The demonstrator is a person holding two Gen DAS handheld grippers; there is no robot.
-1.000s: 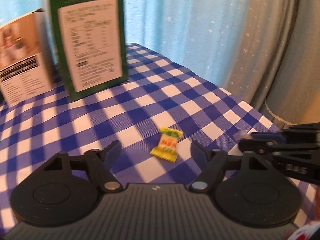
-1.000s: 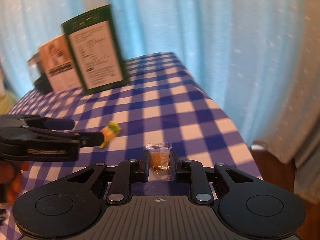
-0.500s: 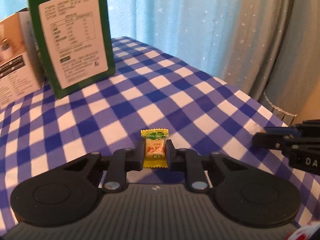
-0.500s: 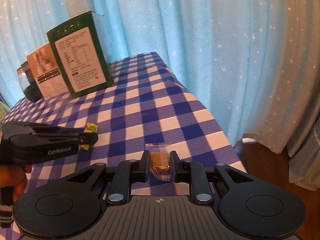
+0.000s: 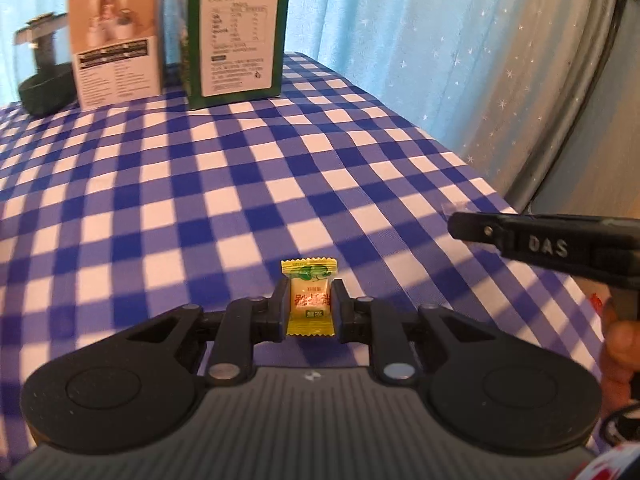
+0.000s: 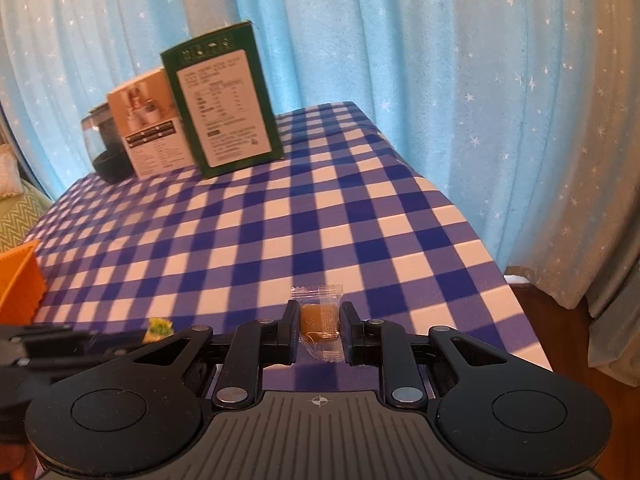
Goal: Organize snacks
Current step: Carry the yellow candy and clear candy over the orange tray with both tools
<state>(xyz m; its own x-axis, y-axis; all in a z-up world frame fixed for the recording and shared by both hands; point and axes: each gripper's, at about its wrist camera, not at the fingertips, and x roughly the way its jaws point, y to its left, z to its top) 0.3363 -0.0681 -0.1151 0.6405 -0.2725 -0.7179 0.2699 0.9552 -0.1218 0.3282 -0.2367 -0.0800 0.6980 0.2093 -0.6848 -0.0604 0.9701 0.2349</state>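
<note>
Both candies are picked up and neither is put away yet, so by my reading the task sits at its midpoint: collection done, sorting left. The left hand-held gripper (image 5: 310, 306) is pinching the yellow-wrapped candy (image 5: 309, 298) by its sides, the crimped top edge standing above the pads, clear of the cloth. The right hand-held gripper (image 6: 319, 330) is pinching the clear-wrapped brown candy (image 6: 320, 322) the same way. In the left wrist view the right one reaches in from 3 o'clock; in the right wrist view the left one lies at 9 o'clock with its candy showing at the tip. No other loose snacks are visible on the bench (image 6: 280, 220). The likely destination is the orange container (image 6: 20, 280), only a corner of which shows at 9 o'clock in the right view; what it holds cannot be told. The bench is covered by a blue-and-white checked cloth crossed by bands of shadow. At its far edge, around 11 o'clock, stand a green box (image 6: 222, 106), a pale box (image 6: 148, 124) just beside it and a dark appliance (image 6: 106, 148). Blue star-printed curtains (image 6: 440, 80) hang behind, and bare wooden floor (image 6: 560, 320) shows at 3 o'clock.
</note>
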